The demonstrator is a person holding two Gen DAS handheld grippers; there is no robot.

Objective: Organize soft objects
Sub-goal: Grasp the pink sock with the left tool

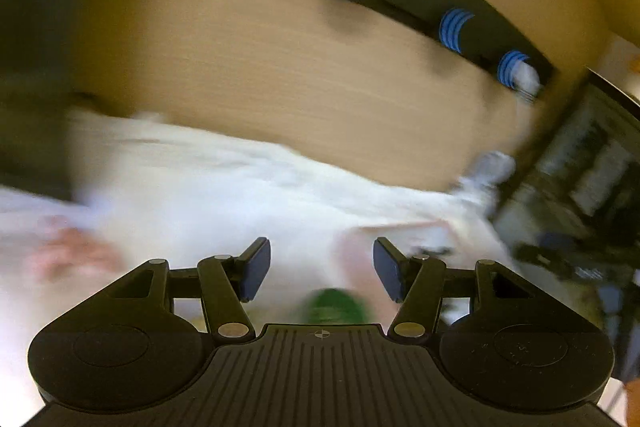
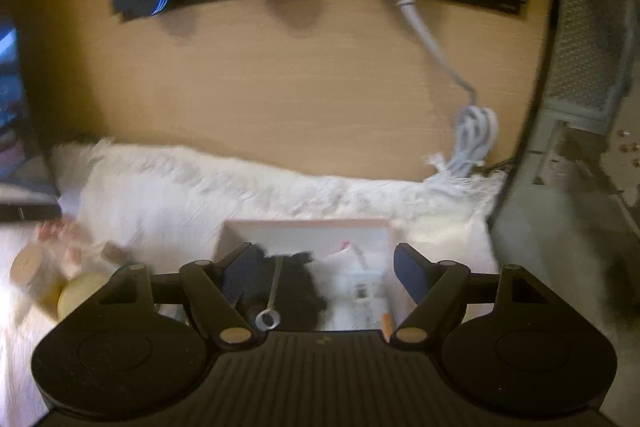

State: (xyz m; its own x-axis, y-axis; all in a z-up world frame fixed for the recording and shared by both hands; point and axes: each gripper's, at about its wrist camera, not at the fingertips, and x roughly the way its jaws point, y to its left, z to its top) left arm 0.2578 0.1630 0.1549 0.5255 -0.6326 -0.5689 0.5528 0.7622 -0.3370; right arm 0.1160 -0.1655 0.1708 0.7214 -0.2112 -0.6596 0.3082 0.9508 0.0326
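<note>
right now the right gripper point(image 2: 322, 273) is hovering wide open and empty directly over the white box point(image 2: 304, 227), where a black fuzzy toy point(image 2: 304, 291) is lying; the left gripper point(image 1: 320, 269), open and empty too, is blurring above a green object point(image 1: 334, 307).

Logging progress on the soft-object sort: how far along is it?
Done: the white box already holds a black fuzzy item and some small packets. In hand: nothing; the left gripper and the right gripper are both open and empty. Left: a yellowish ball and blurred bits still lie on the white cloth.
</note>
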